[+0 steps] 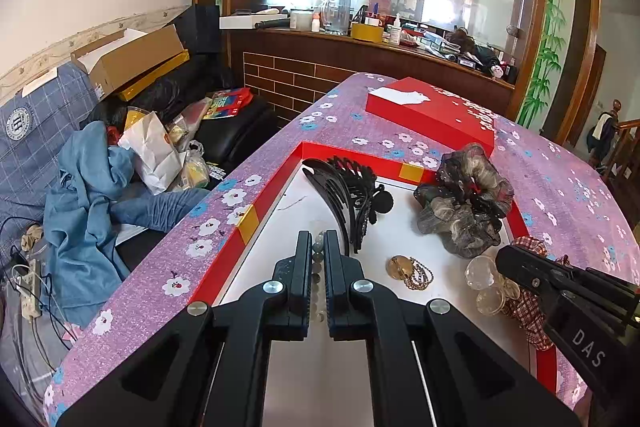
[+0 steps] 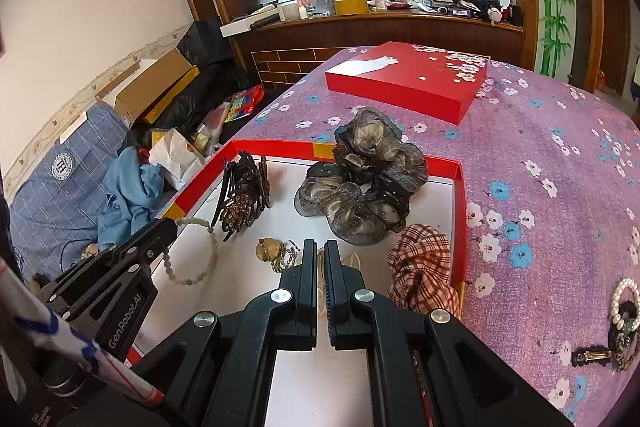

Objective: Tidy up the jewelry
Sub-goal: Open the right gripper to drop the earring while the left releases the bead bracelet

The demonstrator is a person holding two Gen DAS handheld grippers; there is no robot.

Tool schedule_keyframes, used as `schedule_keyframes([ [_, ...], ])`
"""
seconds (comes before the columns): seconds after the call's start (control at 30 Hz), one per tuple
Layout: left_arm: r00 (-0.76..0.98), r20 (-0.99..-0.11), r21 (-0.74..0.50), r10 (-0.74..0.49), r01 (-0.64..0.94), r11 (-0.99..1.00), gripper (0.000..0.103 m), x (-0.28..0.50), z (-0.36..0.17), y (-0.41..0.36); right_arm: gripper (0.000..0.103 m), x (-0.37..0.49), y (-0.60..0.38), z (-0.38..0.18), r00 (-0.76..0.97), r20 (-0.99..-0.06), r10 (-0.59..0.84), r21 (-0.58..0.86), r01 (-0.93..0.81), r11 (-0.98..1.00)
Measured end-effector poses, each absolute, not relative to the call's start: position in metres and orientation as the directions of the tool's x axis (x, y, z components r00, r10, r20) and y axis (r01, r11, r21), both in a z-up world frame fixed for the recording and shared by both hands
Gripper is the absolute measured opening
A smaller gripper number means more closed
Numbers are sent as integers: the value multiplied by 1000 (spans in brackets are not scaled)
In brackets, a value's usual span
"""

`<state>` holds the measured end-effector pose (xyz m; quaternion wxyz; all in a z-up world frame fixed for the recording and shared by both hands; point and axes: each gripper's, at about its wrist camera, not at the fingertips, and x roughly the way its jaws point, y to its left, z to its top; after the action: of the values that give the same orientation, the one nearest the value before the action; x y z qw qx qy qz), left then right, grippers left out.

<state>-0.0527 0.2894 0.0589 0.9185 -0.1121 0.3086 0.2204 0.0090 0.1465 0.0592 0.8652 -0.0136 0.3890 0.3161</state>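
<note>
In the red tray (image 2: pixel 460 187) on the flowered purple tablecloth (image 2: pixel 552 155) we see the jewelry gathered: a dark hair claw clip (image 2: pixel 244 195), a grey organza scrunchie (image 2: pixel 360 187), a plaid scrunchie (image 2: pixel 420 263), a gold pendant on a chain (image 2: pixel 276 253) and a pale bead bracelet (image 2: pixel 192 251). Only our right wrist view shows a pearl hair tie (image 2: pixel 624 303) and a small barrette (image 2: pixel 592 355) lying outside the tray on the cloth. Only our left wrist view shows the clear round beads (image 1: pixel 486 283) beside the right gripper (image 1: pixel 505 255). Our left gripper (image 1: pixel 318 239) is closed tight on the bead bracelet's strand. Our right gripper is closed too, pinching a pale translucent piece (image 2: pixel 320 267) we cannot name.
</note>
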Motion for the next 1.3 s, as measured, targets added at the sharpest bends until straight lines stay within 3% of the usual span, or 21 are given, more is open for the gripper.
schedule_keyframes([
  [0.83,672,-653,-62,350,-508,859,5,-49,51,299,5,25,157,54,495,-694,523,218,-547,808],
  [1.3,635,-706,-119,314,-543,831,5,-47,42,317,5,33,160,53,495,-701,514,216,-540,814],
])
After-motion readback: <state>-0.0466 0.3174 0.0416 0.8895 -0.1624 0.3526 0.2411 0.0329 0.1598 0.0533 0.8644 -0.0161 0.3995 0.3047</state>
